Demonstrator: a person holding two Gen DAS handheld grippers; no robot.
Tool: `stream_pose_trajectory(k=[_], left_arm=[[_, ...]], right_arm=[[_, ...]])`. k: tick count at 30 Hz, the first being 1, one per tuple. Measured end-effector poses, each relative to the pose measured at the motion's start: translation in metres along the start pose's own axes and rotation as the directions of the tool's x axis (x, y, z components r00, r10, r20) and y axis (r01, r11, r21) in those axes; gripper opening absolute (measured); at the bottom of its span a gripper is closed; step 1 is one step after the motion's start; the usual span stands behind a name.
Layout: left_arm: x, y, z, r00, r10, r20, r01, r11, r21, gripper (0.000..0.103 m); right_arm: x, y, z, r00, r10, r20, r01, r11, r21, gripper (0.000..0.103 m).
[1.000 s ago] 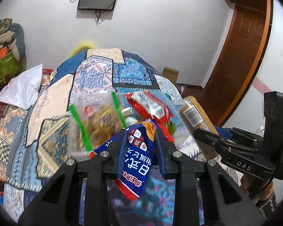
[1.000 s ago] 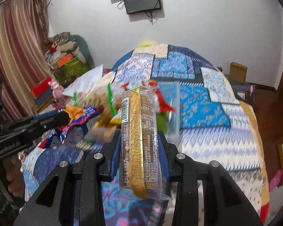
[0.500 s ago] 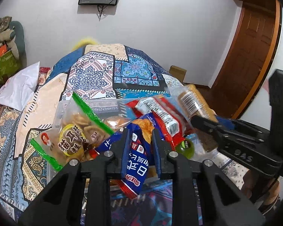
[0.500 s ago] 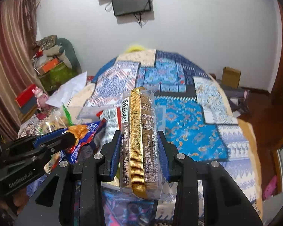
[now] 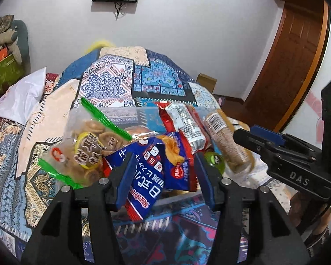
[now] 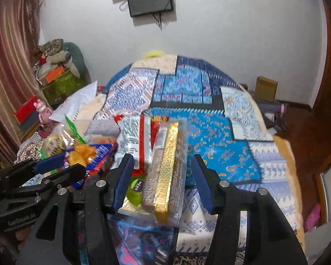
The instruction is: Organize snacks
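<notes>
A clear plastic bin (image 5: 143, 112) on the bed holds several snacks. My left gripper (image 5: 165, 167) is open; the blue snack bag (image 5: 156, 167) lies between its fingers on the pile, beside a green-striped cookie bag (image 5: 88, 145) and a red-and-silver packet (image 5: 185, 125). My right gripper (image 6: 161, 172) is open; the gold-edged cracker sleeve (image 6: 167, 172) rests between its fingers at the bin's right side. That sleeve also shows in the left wrist view (image 5: 225, 141), next to the right gripper (image 5: 264, 141). The left gripper shows in the right wrist view (image 6: 55, 167).
The bin sits on a patchwork quilt (image 6: 220, 132) covering the bed. A white pillow (image 5: 22, 95) lies at the left. A cardboard box (image 6: 266, 88) stands on the floor by the far wall. A wooden door (image 5: 293, 61) is at the right.
Both grippers came down over the bin and opened. The blue bag and the cracker sleeve are let go and now rest on the pile.
</notes>
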State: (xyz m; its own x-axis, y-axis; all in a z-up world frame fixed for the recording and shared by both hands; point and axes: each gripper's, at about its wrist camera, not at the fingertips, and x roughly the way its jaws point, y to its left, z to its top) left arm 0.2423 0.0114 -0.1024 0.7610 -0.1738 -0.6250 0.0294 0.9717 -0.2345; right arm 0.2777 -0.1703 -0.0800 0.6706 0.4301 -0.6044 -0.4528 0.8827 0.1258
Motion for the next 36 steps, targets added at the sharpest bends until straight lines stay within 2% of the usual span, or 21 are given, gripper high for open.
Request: stream_pose_trajectory(k=[8, 14, 16, 19, 20, 22, 25, 27, 31, 36], left_arm=[[-0.076, -0.016, 0.008, 0.993, 0.001, 0.118, -0.005, 1.000, 0.029, 0.054], [-0.152, -0.034, 0.004, 0.969, 0.012, 0.248, -0.035, 0.996, 0.086, 0.055], [-0.170, -0.038, 0.001, 0.959, 0.015, 0.281, -0.043, 0.995, 0.094, 0.063], [-0.199, -0.045, -0.007, 0.940, 0.032, 0.338, -0.074, 0.991, 0.111, 0.070], [-0.204, -0.048, -0.008, 0.935, 0.039, 0.352, -0.085, 0.990, 0.115, 0.073], [-0.216, -0.050, -0.012, 0.922, 0.053, 0.383, -0.105, 0.988, 0.116, 0.088], [-0.231, -0.051, -0.018, 0.907, 0.061, 0.417, -0.112, 0.989, 0.099, 0.096], [-0.237, -0.052, -0.021, 0.898, 0.084, 0.432, -0.134, 0.987, 0.087, 0.099], [-0.239, -0.053, -0.027, 0.890, 0.113, 0.442, -0.168, 0.982, 0.087, 0.101], [-0.240, -0.053, -0.034, 0.892, 0.105, 0.440, -0.159, 0.983, 0.088, 0.101]], right_arm=[[-0.055, 0.018, 0.003, 0.997, 0.040, 0.071, -0.038, 0.999, -0.033, 0.050], [-0.111, 0.037, 0.003, 0.983, 0.083, 0.163, -0.074, 0.995, -0.063, 0.050], [-0.130, 0.043, 0.001, 0.976, 0.096, 0.195, -0.083, 0.994, -0.072, 0.050], [-0.155, 0.051, -0.003, 0.966, 0.099, 0.240, -0.082, 0.993, -0.082, 0.051], [-0.160, 0.052, -0.004, 0.963, 0.103, 0.249, -0.085, 0.993, -0.082, 0.053], [-0.171, 0.055, -0.008, 0.955, 0.116, 0.272, -0.098, 0.992, -0.079, 0.072], [-0.179, 0.060, -0.015, 0.948, 0.104, 0.300, -0.084, 0.993, -0.079, 0.078], [-0.181, 0.064, -0.019, 0.949, 0.088, 0.303, -0.064, 0.994, -0.087, 0.081], [-0.183, 0.065, -0.025, 0.945, 0.047, 0.324, -0.023, 0.997, -0.075, 0.097], [-0.190, 0.062, -0.031, 0.942, 0.050, 0.332, -0.027, 0.997, -0.073, 0.098]])
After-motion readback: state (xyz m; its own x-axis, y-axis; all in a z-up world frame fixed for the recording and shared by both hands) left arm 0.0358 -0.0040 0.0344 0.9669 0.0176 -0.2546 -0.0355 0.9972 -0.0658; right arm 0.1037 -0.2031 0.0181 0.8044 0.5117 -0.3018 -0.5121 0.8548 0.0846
